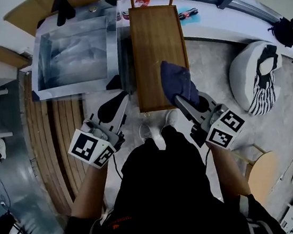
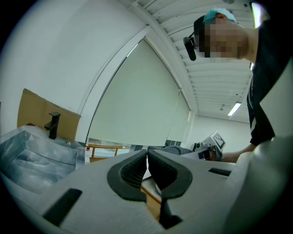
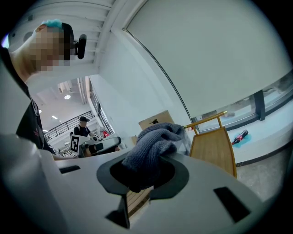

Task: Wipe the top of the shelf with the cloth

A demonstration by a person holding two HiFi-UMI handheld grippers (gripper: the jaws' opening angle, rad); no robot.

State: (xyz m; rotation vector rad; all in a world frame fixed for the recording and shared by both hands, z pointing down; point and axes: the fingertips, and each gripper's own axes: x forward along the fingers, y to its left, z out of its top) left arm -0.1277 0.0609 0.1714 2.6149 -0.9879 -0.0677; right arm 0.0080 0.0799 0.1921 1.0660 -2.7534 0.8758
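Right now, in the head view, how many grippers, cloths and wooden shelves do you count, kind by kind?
Cloth: 1
Shelf: 1
Grippers: 2, the left gripper shut with nothing in it, the right gripper shut on the cloth
Total: 4

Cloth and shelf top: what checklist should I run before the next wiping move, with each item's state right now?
1. The cloth is clamped in the right gripper: ok.
2. The cloth sits over the shelf top, at its near right edge: ok.
3. The cloth is pressed onto the wood: cannot tell.
4. The shelf top ahead is bare of objects: ok.
5. The left gripper is shut, empty and off to the shelf's left: ok.
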